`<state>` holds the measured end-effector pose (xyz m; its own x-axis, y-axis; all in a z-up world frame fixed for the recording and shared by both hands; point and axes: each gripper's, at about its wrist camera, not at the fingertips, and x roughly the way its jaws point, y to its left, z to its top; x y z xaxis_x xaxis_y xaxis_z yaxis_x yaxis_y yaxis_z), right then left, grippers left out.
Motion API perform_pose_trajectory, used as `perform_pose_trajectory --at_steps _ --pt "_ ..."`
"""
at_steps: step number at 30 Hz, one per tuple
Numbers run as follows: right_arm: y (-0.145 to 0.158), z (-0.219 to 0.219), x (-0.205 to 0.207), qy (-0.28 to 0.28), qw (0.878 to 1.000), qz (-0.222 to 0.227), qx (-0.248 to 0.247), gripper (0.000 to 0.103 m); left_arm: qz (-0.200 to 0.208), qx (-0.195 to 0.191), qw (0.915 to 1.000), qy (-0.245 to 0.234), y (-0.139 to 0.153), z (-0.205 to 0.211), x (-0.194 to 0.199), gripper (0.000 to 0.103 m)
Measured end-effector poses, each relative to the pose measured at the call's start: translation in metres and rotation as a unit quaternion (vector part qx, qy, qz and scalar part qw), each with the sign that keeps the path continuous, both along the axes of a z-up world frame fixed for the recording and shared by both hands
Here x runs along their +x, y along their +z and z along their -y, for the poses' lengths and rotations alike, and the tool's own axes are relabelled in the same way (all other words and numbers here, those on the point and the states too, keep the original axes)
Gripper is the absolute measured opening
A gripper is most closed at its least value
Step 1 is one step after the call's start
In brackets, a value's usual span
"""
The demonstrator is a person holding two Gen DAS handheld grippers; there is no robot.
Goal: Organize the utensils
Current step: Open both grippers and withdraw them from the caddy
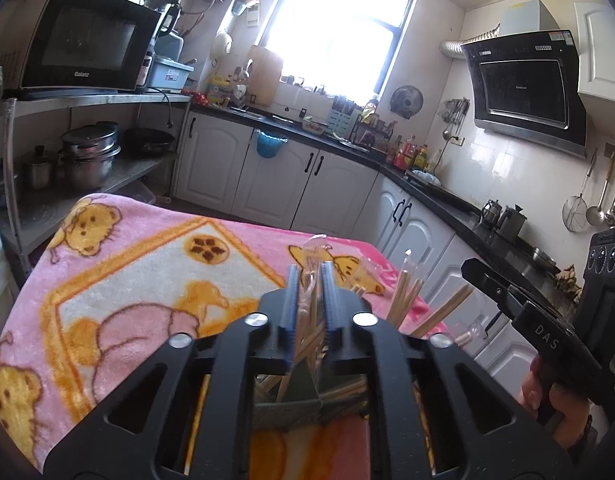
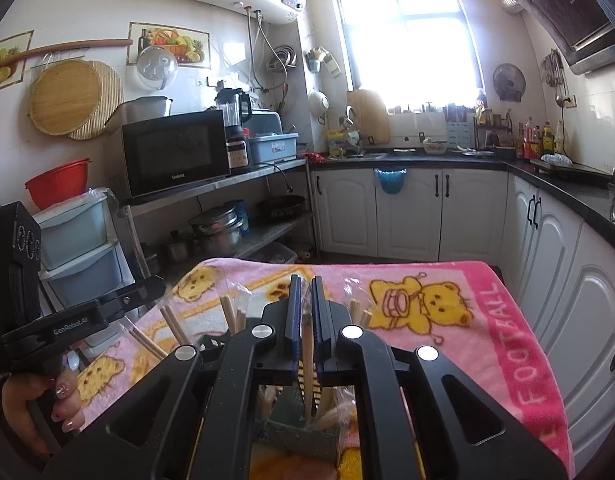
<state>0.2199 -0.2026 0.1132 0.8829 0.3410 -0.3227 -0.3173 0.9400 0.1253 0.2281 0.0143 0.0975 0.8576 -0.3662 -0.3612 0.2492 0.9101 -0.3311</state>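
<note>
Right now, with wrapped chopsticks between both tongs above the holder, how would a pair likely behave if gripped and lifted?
The wrapped chopsticks look thin, straight and wooden, so probably stiff and light. Their clear plastic sleeve seems glossy, so it may slip between the left tongs. Those standing in the holder lean at different angles, so a nudge would likely tip them over.

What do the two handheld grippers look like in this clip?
Both are matte black, with blue ribbed pads on the fingers and round silver bolts on the linkage. The right gripper reads "DAS" along its side; the left gripper reads "GenRobot.AI". The hand wears glossy nail polish.
</note>
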Motion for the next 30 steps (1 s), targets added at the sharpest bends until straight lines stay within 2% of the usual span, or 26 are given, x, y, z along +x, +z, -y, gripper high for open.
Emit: perform_pose_trajectory --at_steps 2,4,8,10,12,16,20,30 --pt "-0.002 0.004 -0.003 -0.002 1.0 -0.003 -0.001 0.019 -0.005 0.0 1.0 0.001 -0.001 -0.002 -0.003 0.027" --pt "-0.004 0.008 -0.006 -0.003 1.0 -0.007 0.0 0.02 -0.009 -0.001 1.0 0.001 -0.001 -0.005 -0.007 0.03" --pt "-0.005 0.015 -0.017 -0.009 1.0 -0.011 0.005 0.031 -0.01 -0.006 0.9999 -0.002 0.0 -0.008 -0.017 0.045" --pt "-0.006 0.017 -0.023 -0.008 1.0 -0.014 0.004 0.033 -0.011 -0.006 0.9999 -0.003 0.0 -0.01 -0.022 0.054" --pt "-0.006 0.02 -0.031 -0.01 1.0 -0.013 0.003 0.039 -0.011 -0.006 0.9999 -0.004 0.0 -0.011 -0.028 0.059" --pt "-0.006 0.021 -0.044 -0.007 1.0 -0.015 -0.001 0.045 -0.008 -0.005 1.0 -0.001 0.0 -0.014 -0.041 0.078" --pt "-0.011 0.018 -0.059 -0.003 1.0 -0.015 -0.012 0.053 -0.01 -0.004 0.9999 0.003 -0.003 -0.017 -0.054 0.091" --pt "-0.037 0.008 -0.09 0.001 0.999 -0.026 -0.039 0.072 -0.039 0.01 0.999 0.019 -0.023 -0.019 -0.08 0.092"
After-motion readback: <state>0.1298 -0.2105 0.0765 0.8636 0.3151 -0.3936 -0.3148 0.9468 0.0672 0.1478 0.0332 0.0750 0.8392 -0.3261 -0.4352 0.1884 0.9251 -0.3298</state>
